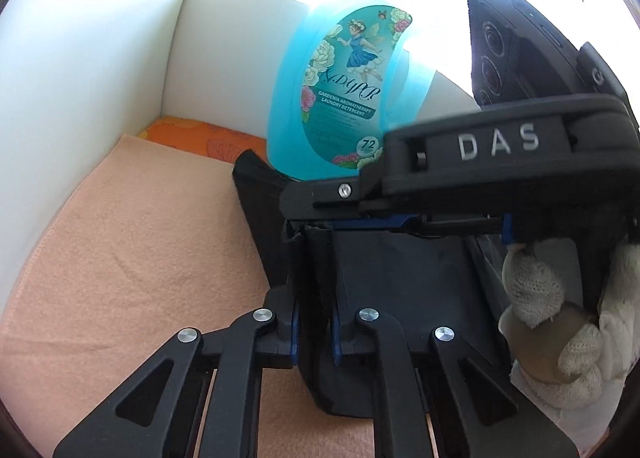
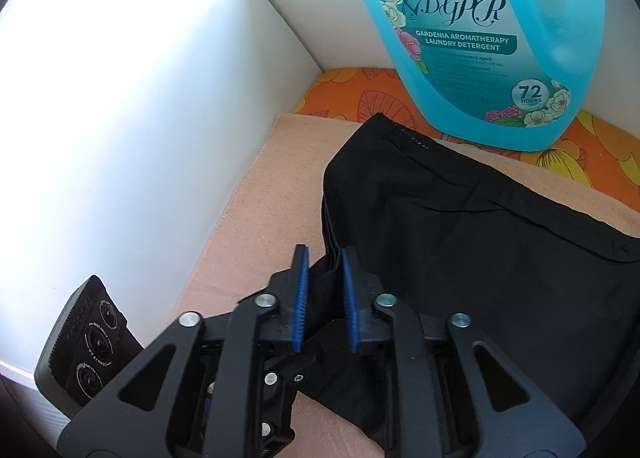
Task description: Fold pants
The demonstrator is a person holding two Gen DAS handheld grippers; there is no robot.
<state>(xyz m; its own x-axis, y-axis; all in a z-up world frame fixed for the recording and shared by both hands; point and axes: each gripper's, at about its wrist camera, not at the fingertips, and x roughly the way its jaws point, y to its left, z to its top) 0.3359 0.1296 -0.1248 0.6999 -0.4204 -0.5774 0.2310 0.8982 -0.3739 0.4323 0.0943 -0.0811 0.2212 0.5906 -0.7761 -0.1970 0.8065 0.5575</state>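
Left gripper (image 1: 314, 298) pinches the black pants (image 2: 460, 242) (soft, matte); right gripper (image 2: 325, 294) stands parted.

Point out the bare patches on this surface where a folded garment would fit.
The widest free patch is the peach towel between the white wall and the black pants. A thin orange floral cloth strip sits bare in the corner behind it. It is crowded around the blue detergent bottle, whose base touches the pants' edge, and where both grippers work.
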